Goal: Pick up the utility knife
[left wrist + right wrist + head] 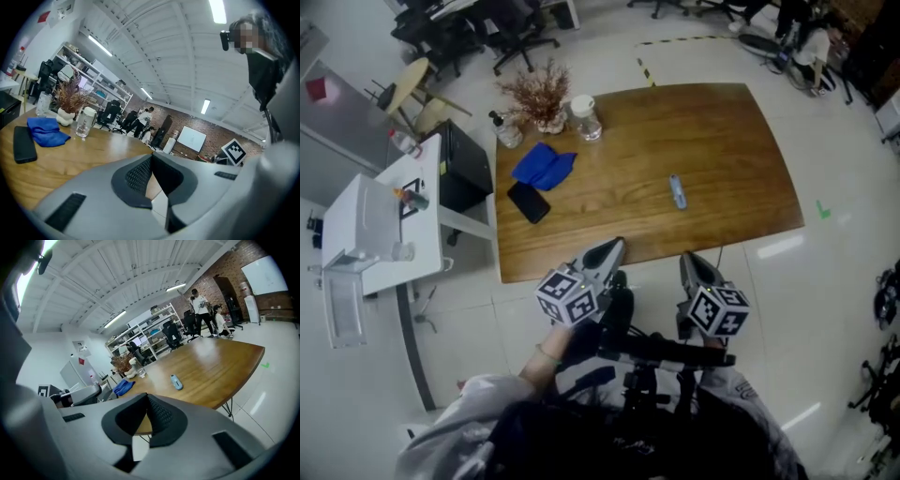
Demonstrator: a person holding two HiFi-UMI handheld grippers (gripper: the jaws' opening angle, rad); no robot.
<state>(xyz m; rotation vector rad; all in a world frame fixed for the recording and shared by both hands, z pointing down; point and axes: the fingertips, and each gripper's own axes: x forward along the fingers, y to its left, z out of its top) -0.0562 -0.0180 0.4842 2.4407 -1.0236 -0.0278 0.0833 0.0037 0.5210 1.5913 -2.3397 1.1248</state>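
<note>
The utility knife [677, 191] is seen mid-frame on the table [731, 141] (untouched); the left gripper [614, 246] and right gripper [689, 260] are held closed, empty, at lower centre.

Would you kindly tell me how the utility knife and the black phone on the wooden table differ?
The utility knife is pale blue-grey and slim; the black phone is dark and broader. The utility knife lies alone right of centre; the black phone lies near the left side, close to the blue cloth. In the head view the utility knife points almost straight up, the black phone diagonally. Both lie flat on the wooden table.
</note>
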